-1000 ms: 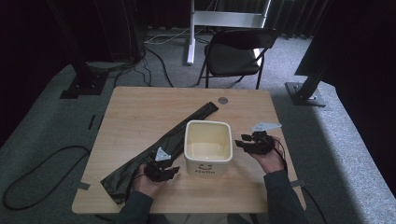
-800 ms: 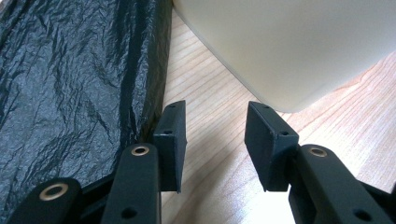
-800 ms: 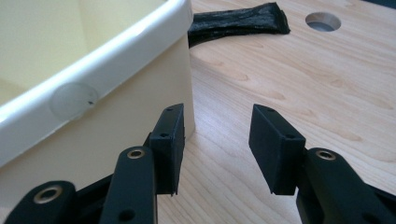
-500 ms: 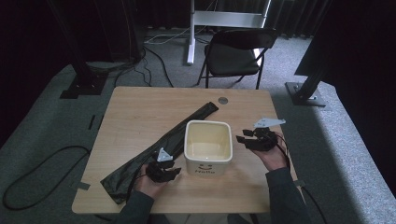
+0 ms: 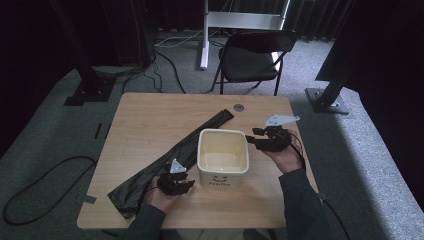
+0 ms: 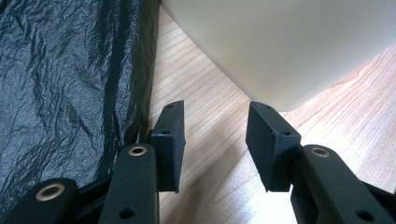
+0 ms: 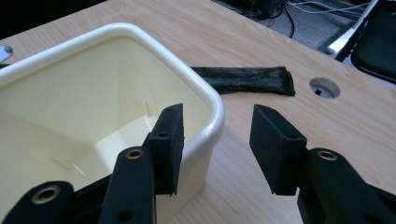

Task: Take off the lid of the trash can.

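From your left gripper view, the cream plastic bin (image 6: 289, 42) is cut off at twelve o'clock and the crinkled black plastic bag (image 6: 65, 84) at nine. In the high view, the bin's printed lettering looks like "Hello", though it's too small to be sure.

My high view looks forward and down over the whole table (image 5: 150, 120). My two gripper views sit low and close, both sharing the cream bin (image 5: 223, 155) and black bag (image 5: 165, 160).
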The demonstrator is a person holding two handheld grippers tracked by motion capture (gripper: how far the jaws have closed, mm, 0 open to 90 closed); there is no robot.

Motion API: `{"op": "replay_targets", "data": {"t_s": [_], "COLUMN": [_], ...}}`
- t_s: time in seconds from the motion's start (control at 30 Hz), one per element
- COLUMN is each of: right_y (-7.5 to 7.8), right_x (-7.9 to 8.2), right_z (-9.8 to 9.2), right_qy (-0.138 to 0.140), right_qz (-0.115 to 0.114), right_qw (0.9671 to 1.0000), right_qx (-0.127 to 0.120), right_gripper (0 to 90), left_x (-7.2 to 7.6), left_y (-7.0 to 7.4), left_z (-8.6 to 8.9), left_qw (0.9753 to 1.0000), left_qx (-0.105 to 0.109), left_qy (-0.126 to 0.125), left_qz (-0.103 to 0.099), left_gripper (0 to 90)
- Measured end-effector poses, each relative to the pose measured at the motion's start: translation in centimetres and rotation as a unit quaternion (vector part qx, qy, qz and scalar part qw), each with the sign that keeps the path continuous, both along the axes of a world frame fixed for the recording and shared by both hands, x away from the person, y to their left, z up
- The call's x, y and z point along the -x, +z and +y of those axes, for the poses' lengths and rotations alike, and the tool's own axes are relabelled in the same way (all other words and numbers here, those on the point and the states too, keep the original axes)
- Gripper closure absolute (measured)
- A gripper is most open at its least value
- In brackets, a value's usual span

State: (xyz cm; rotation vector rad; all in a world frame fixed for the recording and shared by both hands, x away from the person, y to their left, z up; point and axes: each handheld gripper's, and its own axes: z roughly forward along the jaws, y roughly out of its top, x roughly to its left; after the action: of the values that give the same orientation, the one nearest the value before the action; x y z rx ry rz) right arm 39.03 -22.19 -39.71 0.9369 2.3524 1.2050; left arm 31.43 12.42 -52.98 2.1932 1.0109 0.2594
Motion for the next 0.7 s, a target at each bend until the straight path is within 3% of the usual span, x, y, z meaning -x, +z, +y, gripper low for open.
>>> {"op": "replay_targets", "data": {"t_s": [0.33, 0.7], "right_y": [-0.4, -1.8], "right_x": [-1.7, -3.0], "right_z": [1.9, 3.0], "right_qy": [0.002, -0.007], "right_qz": [0.017, 0.046], "right_qw": [0.9995, 0.9969], "right_qx": [0.026, 0.063], "right_gripper": [54.7, 58.0], "left_x": [-0.1, -0.3], "left_y": [0.0, -0.1], "left_z": [0.1, 0.2], "left_qw": [1.0000, 1.0000], "left_qx": [0.000, -0.001], "left_qy": [0.004, 0.006], "left_qz": [0.001, 0.002], "left_gripper": [57.9, 57.8]}}
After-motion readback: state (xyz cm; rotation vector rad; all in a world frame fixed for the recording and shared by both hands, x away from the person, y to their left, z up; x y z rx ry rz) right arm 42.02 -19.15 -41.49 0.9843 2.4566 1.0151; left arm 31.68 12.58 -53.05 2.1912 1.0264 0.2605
